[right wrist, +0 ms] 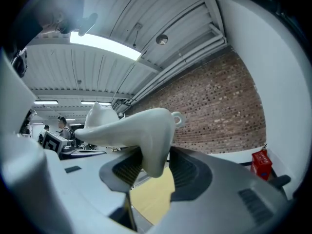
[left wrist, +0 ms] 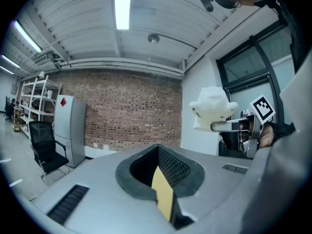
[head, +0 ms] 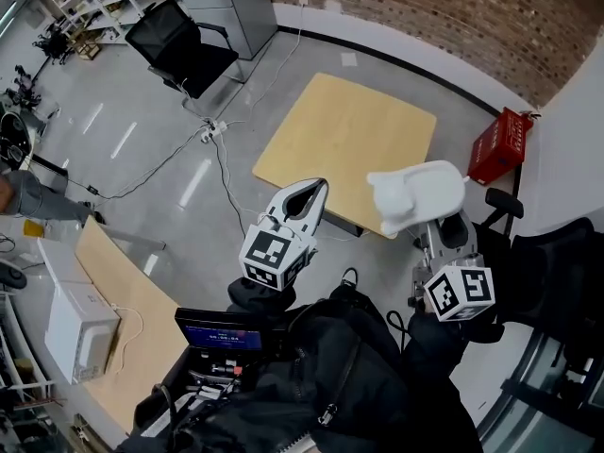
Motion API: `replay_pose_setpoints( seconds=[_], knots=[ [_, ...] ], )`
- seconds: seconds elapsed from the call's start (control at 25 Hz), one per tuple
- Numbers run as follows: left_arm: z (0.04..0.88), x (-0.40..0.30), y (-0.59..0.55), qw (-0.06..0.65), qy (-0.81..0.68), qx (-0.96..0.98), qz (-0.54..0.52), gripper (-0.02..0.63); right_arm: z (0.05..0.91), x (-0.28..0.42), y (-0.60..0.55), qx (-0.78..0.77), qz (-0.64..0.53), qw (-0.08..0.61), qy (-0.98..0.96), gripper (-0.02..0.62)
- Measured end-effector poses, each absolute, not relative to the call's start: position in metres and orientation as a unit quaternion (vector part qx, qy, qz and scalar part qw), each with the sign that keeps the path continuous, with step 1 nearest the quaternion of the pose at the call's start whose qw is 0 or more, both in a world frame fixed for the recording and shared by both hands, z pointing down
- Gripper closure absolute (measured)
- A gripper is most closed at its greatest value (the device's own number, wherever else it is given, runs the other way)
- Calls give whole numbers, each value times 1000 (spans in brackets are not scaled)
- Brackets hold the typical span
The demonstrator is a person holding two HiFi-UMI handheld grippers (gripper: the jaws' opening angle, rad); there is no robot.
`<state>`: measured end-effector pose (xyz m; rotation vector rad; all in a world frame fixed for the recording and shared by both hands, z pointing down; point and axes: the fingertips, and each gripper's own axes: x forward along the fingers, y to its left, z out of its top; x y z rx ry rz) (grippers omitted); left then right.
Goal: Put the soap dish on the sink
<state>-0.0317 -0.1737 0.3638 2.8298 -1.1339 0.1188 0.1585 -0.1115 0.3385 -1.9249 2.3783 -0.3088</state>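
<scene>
Right claw (right wrist: 150, 164) clamped on the white soap dish (right wrist: 129, 129), which juts up ahead of my jaws; left claw (left wrist: 158, 155) together, empty; pickup done, no sink in view, placing remains.

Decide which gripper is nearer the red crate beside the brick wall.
Right. In the head view, the right gripper, holding the soap dish, sits just below-left of the red crate. The left gripper is farther left, over the wooden table's near edge.
</scene>
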Motion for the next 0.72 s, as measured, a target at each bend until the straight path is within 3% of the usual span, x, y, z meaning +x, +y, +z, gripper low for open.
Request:
replay_pose_setpoints(
  seconds=[0.4, 0.72],
  knots=[
    [376, 18, -223, 49, -385, 919, 64, 606, 354, 210, -168, -613, -109, 30, 782, 419],
    [400, 17, -248, 72, -407, 907, 81, 606, 384, 218, -197, -609, -132, 20, 782, 419]
  ],
)
